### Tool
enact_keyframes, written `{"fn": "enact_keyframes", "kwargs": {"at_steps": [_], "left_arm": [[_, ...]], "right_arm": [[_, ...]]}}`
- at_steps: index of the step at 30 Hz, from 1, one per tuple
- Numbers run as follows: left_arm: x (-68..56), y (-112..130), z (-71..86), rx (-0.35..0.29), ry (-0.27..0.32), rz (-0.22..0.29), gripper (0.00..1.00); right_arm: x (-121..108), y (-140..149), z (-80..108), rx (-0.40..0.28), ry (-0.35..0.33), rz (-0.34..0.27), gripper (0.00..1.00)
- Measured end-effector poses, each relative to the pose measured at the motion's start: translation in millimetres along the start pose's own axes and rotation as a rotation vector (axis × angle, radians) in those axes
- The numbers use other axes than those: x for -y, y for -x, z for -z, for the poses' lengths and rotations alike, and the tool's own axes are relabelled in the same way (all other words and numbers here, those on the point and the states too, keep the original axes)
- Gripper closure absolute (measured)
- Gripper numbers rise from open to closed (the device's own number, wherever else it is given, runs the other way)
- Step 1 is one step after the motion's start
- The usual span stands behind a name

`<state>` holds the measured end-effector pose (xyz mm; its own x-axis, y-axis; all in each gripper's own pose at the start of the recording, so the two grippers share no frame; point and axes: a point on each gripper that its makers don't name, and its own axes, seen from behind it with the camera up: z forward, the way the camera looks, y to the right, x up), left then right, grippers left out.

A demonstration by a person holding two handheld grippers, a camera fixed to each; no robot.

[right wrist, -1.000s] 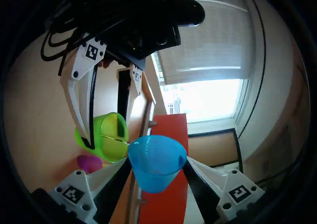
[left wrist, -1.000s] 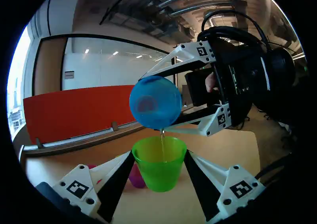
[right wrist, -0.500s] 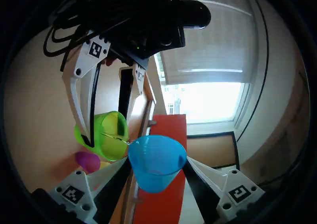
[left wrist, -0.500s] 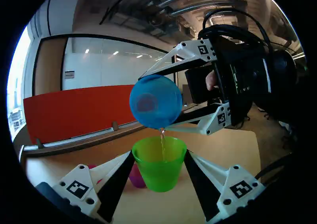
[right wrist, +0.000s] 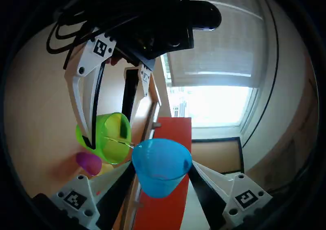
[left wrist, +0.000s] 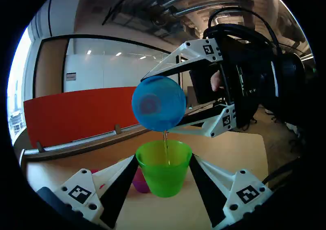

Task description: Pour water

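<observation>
In the left gripper view my left gripper [left wrist: 164,169] is shut on an upright green cup [left wrist: 164,171] held just above the wooden table [left wrist: 232,148]. Over it hangs a blue cup [left wrist: 158,104], tipped far over and held by the right gripper with a hand behind it. A thin stream of water [left wrist: 165,146] falls from its rim into the green cup. In the right gripper view my right gripper [right wrist: 161,171] is shut on the blue cup [right wrist: 161,169]. The green cup [right wrist: 105,138] sits beyond its lip, between the left gripper's fingers [right wrist: 83,108].
A purple cup [left wrist: 139,181] stands on the table behind the green one, also visible as the purple cup [right wrist: 89,163] in the right gripper view. An orange partition [left wrist: 77,114] and a ledge run along the table's far side. A bright window [right wrist: 208,108] lies past it.
The blue cup has tipped slightly further and shifted a little left; water keeps streaming into the green cup. The left gripper holds still.
</observation>
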<state>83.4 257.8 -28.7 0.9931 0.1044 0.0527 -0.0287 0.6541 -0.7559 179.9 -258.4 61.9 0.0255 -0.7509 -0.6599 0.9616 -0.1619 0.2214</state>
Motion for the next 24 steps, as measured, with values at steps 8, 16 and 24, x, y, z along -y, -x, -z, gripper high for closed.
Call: {"fn": "enact_keyframes", "kwargs": {"at_steps": [8,16,24], "left_arm": [[0.6,-0.3,-0.3,-0.001,0.0,0.002,0.12],[1.7,-1.1,-0.7,-0.002,-0.002,0.0,0.12],[2.1,-1.2,-0.2,-0.002,-0.003,-0.001,0.13]], "right_arm": [[3.4,0.9,0.5,0.008,-0.001,0.029,0.09],[3.2,-1.0,1.2,0.011,0.008,0.061,0.1],[2.8,-4.2,1.9,0.008,0.01,0.073,0.09]]}}
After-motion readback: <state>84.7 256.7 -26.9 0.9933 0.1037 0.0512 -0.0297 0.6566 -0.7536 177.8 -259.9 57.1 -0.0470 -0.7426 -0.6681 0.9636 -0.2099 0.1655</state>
